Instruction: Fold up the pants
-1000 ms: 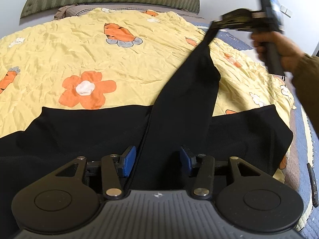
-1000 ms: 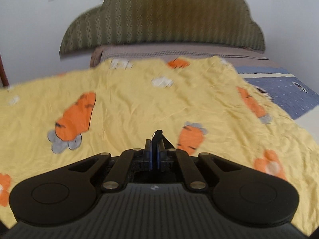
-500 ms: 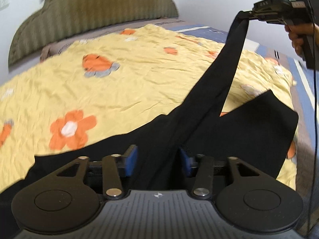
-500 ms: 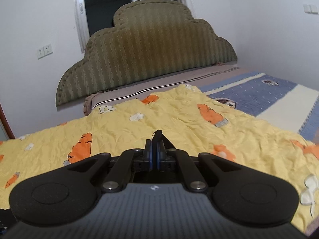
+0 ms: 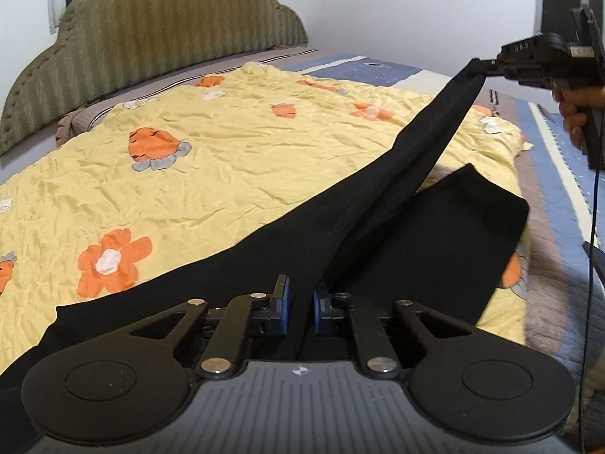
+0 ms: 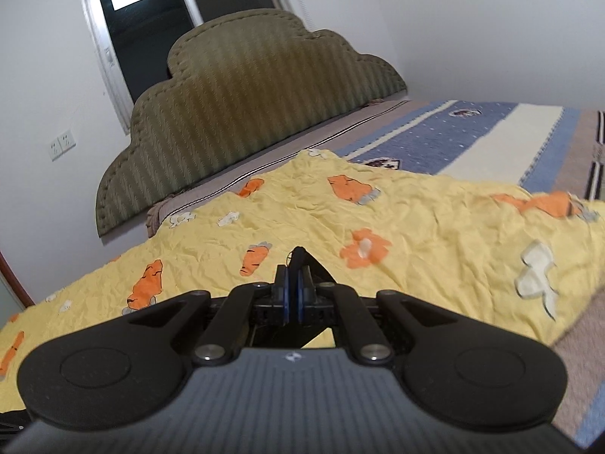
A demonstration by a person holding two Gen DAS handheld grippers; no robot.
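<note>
Black pants [image 5: 435, 242] lie on a yellow quilt [image 5: 227, 159] with orange carrots and flowers. A taut fold of the pants [image 5: 427, 147] stretches from my left gripper [image 5: 300, 304] up to my right gripper [image 5: 477, 68], which is held in the air at the upper right. The left jaws have closed on the black cloth between the blue pads. In the right wrist view my right gripper [image 6: 293, 291] is shut on a small tip of black cloth [image 6: 298, 255].
A green padded headboard [image 5: 159, 34] stands at the far end. A blue, white and brown striped blanket [image 5: 559, 174] covers the right side of the bed. A dark window [image 6: 147, 26] and a wall socket [image 6: 62, 145] are behind.
My left jaws have narrowed onto the cloth. Both grippers have swung left; the right one has lifted its end of the pants higher, pulling the fold taut.
</note>
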